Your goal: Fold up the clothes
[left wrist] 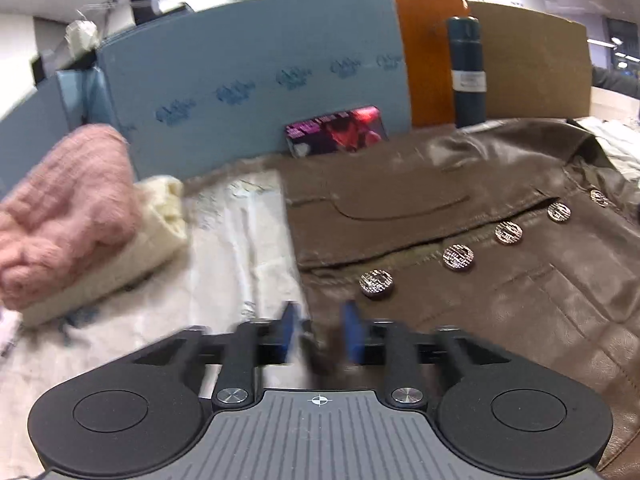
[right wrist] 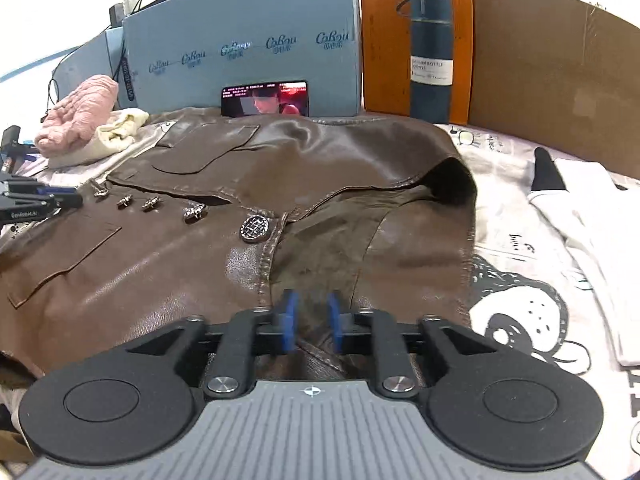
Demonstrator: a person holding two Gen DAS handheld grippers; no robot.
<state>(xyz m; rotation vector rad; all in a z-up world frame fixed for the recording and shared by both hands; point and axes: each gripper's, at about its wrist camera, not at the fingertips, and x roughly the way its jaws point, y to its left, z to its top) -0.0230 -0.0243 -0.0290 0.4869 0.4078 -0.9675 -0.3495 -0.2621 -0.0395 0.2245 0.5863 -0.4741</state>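
A brown leather jacket [right wrist: 248, 184] with a row of silver buttons [right wrist: 254, 229] lies spread flat on the printed sheet; it also shows in the left wrist view [left wrist: 480, 208]. My right gripper [right wrist: 312, 324] is at the jacket's near edge by the collar, its blue pads [right wrist: 289, 320] a little apart with leather between them. My left gripper [left wrist: 322, 332] is at the jacket's hem corner, its blue pads [left wrist: 289, 332] a little apart around the edge, blurred by motion. The left gripper also shows at the left edge of the right wrist view [right wrist: 60, 196].
A pink knit [right wrist: 80, 116] and a cream garment [right wrist: 116, 128] are stacked at the back left. A phone [right wrist: 266, 98], blue boxes [right wrist: 240, 40], a dark flask [right wrist: 430, 52] and cardboard [right wrist: 560, 72] line the back. A white garment [right wrist: 580, 208] lies at the right.
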